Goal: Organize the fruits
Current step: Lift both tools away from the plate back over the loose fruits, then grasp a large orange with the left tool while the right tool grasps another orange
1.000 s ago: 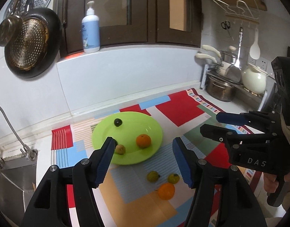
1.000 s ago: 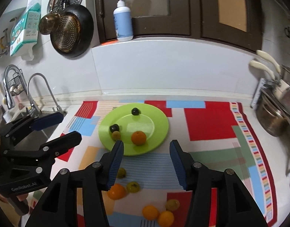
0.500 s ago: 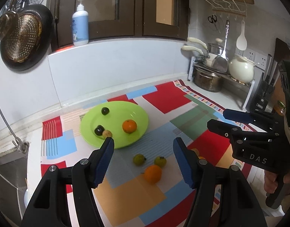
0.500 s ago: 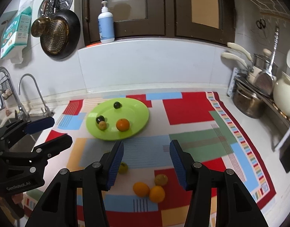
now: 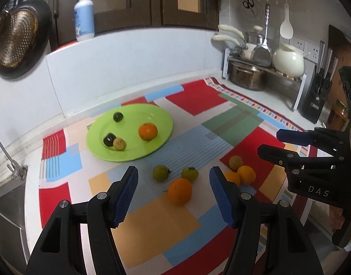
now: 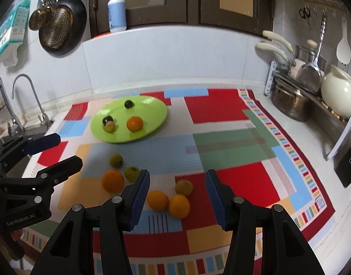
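Observation:
A green plate (image 5: 161, 116) (image 6: 152, 110) on the patchwork mat holds an orange (image 5: 148, 131), two dark plums (image 5: 118, 116) and a small yellow-green fruit (image 5: 119, 144). Loose on the mat lie an orange (image 5: 180, 190) (image 6: 112, 180), two green fruits (image 5: 160, 173) (image 5: 189, 174), and a cluster of two oranges (image 6: 157, 200) (image 6: 179, 206) and a yellowish fruit (image 6: 184, 188). My left gripper (image 5: 173, 194) is open and empty above the loose orange. My right gripper (image 6: 177, 194) is open and empty above the cluster.
A sink with tap (image 6: 26, 84) lies at the left. A rack with pots (image 6: 289, 103) and a cream kettle (image 6: 338, 91) stands at the right. A knife block (image 5: 315, 100) is at the far right. A soap bottle (image 6: 117, 11) stands on the ledge. Pans (image 6: 61, 29) hang on the wall.
Both grippers have drawn back from the plate toward the mat's front edge. The loose fruits now lie between the fingers. Both stay open and empty.

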{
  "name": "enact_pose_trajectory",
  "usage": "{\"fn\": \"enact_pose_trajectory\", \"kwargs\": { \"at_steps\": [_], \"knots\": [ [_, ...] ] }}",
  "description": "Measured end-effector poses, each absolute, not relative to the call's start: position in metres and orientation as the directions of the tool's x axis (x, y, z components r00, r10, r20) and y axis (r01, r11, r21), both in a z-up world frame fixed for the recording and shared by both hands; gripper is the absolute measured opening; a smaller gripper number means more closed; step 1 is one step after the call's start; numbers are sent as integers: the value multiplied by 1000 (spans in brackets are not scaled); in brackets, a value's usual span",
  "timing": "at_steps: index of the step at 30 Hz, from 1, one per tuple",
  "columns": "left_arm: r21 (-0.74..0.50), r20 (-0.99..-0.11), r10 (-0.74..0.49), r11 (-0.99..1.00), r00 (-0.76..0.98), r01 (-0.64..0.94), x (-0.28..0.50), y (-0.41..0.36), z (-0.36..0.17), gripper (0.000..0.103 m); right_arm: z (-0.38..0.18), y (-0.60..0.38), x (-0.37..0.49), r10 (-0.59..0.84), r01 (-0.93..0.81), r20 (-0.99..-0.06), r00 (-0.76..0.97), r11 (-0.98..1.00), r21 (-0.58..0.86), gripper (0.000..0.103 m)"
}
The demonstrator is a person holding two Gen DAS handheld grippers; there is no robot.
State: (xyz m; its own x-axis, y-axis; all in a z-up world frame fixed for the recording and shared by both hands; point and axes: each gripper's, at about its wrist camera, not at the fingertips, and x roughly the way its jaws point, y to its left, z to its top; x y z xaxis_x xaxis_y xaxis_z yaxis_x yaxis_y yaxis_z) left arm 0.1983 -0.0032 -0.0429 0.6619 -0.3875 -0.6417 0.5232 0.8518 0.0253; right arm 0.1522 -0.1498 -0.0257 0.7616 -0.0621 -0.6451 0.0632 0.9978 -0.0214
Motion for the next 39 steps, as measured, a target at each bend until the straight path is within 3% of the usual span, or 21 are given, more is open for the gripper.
{"fn": "enact_pose_trajectory", "kwargs": {
  "at_steps": [20,39],
  "knots": [
    [15,-739,-343,852,579,524,212,-16,-100,63,-87,-159,162,-37,51,-767,640,999,-6,51],
    [21,-758,-322,856,567,516,229,-31,-116,41,-100,-164,176,-9,28,-787,618,1000,10,43]
  ]
}}
